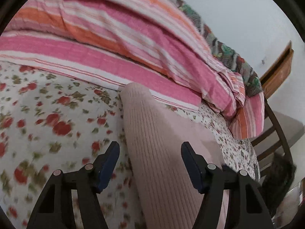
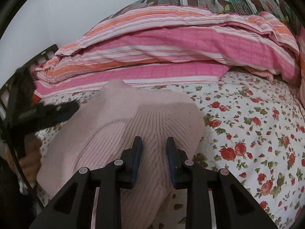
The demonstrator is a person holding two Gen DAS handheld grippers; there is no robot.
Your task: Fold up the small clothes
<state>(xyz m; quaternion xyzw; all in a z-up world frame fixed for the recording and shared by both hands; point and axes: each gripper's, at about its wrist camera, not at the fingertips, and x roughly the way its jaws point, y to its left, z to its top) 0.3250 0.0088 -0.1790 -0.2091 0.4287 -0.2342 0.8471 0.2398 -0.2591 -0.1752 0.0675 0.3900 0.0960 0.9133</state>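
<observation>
Item: pink ribbed knit garment (image 2: 122, 126), lying on the floral bedsheet (image 2: 247, 126), soft, light, apt to sag; best pinched at an edge; left gripper (image 1: 150, 164) wide, right gripper (image 2: 154, 148) narrow, neither visibly clamping.

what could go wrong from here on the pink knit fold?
1. Neither grip looks set. The right gripper has its jaws apart over the pink ribbed knit; the left gripper straddles a ridge without pinching. Closing here may catch one layer or slip.
2. The knit's far end touches the striped quilt; a pull that way could snag.
3. The garment is bunched on the floral sheet, so folding now may lock in wrinkles.
</observation>
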